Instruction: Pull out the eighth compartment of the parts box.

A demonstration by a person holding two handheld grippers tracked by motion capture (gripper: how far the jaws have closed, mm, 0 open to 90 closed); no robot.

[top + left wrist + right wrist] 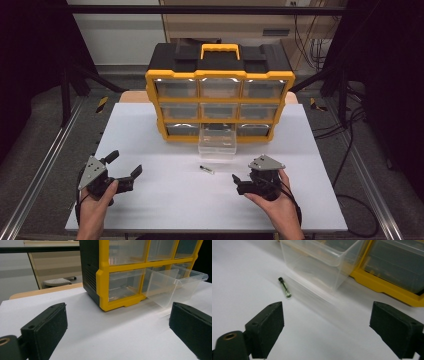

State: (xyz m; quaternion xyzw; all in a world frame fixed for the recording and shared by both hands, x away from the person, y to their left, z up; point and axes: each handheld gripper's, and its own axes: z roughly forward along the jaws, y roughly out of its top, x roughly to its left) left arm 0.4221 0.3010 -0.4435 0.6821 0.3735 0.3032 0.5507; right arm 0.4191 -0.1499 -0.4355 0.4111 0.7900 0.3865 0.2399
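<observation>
Ahead of the right gripper, between its spread jaws and the pulled-out drawer, lay the small vial, apart from both and on the bare white table.

Item 1, vial: slim cylinder, clear glass or plastic by the look of it, dark cap at one end, greenish tint toward the other. It lay on its side, aslant to the drawer front. Judged very light, stiff, smooth and apt to roll or squirt from a hard pinch; possibly breakable. Best hold: across the middle of the barrel, pads square to its length, with gentle pressure.

Item 2, drawer: transparent plastic tray with thin walls and a rolled lip, drawn from the middle of the bottom row; appeared empty.

Item 3, organiser cabinet: yellow frame, black body and top, yellow carry handle, three rows of three clear drawers. It stood beyond both grippers, just past the drawer.

Item 4, right gripper: jaws stood wide open, holding nothing; black matt pads, blocky, faintly textured. Grey three-cornered plate on top.

Item 5, left gripper: jaws likewise wide apart and empty, resting low over the table, well clear of the vial, aimed toward the cabinet's near corner.

Item 6, table: flat white board, matt, smooth.
</observation>
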